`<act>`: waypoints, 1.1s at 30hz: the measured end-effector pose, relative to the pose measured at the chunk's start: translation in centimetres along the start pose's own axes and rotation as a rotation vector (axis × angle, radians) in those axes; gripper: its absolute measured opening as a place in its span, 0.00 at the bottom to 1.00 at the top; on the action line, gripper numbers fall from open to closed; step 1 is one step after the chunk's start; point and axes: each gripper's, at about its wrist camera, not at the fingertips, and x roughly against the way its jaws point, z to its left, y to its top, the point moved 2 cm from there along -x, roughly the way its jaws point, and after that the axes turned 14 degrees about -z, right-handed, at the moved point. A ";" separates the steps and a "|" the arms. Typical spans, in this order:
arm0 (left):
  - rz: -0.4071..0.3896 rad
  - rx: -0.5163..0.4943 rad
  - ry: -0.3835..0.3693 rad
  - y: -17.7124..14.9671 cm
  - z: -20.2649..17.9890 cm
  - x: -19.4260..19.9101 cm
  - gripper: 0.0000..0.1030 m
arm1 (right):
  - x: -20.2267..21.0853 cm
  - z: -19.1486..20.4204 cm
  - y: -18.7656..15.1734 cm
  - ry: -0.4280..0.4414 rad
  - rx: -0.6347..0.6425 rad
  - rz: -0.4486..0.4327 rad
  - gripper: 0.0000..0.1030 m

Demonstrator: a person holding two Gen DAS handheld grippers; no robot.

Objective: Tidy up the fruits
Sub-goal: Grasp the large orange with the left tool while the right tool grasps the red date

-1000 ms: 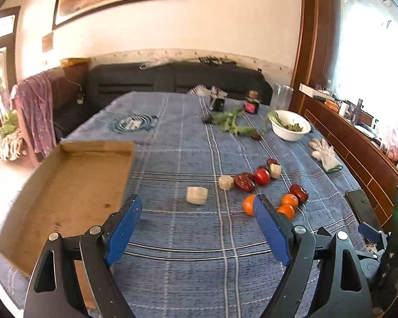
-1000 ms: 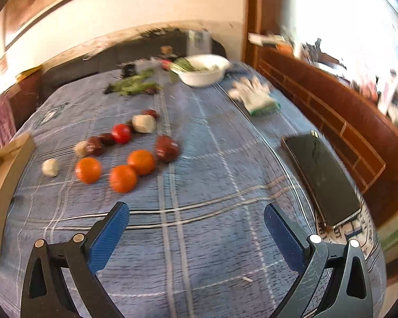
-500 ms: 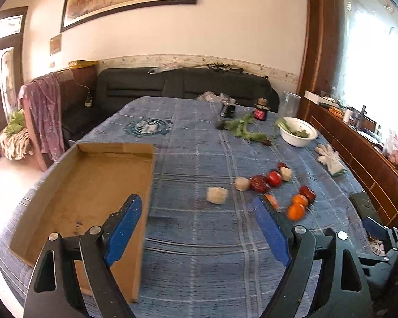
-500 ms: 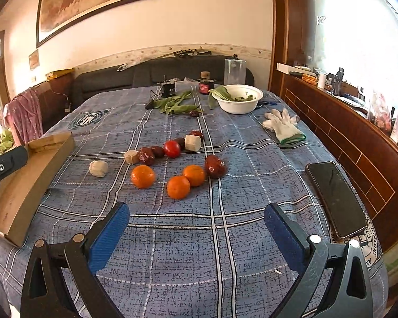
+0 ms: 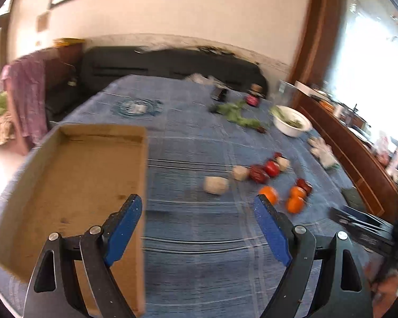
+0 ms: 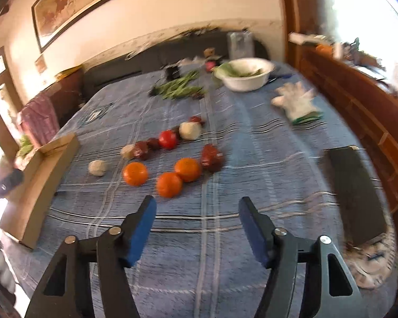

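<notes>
Right wrist view shows the right hand-held gripper (image 6: 197,213), jaws closing on nothing, just short of the nearest orange (image 6: 169,184) on the tabletop (image 6: 252,159), nearer than the open, empty left hand-held gripper (image 5: 197,216) beside the cardboard box (image 5: 66,185).

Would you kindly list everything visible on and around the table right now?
oranges: three, orange, table centre
tomato: one, red, behind oranges
dark red fruits: several, among the cluster
pale lumps: three, off-white, in the cluster
cardboard tray: one, brown, table's left edge
bowl: one, white, holding greens, far side
leafy greens: loose, green, beside bowl
glove: white, right side
phone: one, black, right edge
tablecloth: blue, checked
sofa: dark, behind table
left tool: open, empty
right tool: closing, nothing between
</notes>
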 end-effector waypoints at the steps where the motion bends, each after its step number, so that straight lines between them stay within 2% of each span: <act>1: 0.010 0.003 -0.025 0.0 -0.4 -0.5 0.75 | -0.9 0.2 0.0 -0.003 0.012 0.012 0.66; 2: 0.023 0.003 -0.041 0.1 -0.8 -0.8 0.68 | -1.6 0.1 0.1 -0.010 0.018 0.018 0.66; 4: 0.063 0.001 -0.079 0.1 -1.6 -2.0 0.61 | -2.9 -0.4 0.6 -0.021 0.014 0.021 0.66; 9: 0.099 -0.035 -0.106 0.0 -4.0 -5.0 0.61 | -5.6 -2.9 3.0 -0.043 -0.056 -0.003 0.66; 11: 0.143 -0.036 -0.153 -0.8 -5.5 -7.0 0.61 | -6.6 -3.4 3.6 -0.032 -0.076 -0.011 0.62; 13: 0.181 -0.032 -0.180 -1.4 -6.4 -8.7 0.61 | -7.5 -3.9 3.9 0.006 -0.107 -0.016 0.49; 15: 0.203 -0.033 -0.181 -2.0 -7.1 -10.5 0.61 | -8.0 -4.3 3.8 0.056 -0.150 -0.030 0.41; 19: 0.195 -0.022 -0.201 -2.7 -7.6 -12.7 0.61 | -8.3 -5.4 3.4 0.097 -0.199 -0.028 0.41; 25: 0.212 0.048 -0.288 -3.6 -7.6 -14.0 0.60 | -8.7 -6.5 3.1 0.123 -0.256 -0.002 0.41; 28: 0.247 0.035 -0.291 -4.2 -8.0 -14.7 0.60 | -9.1 -6.2 3.0 0.146 -0.266 0.014 0.41; 33: 0.245 -0.042 -0.280 -4.6 -9.5 -14.8 0.60 | -9.6 -5.5 2.5 0.139 -0.237 0.047 0.41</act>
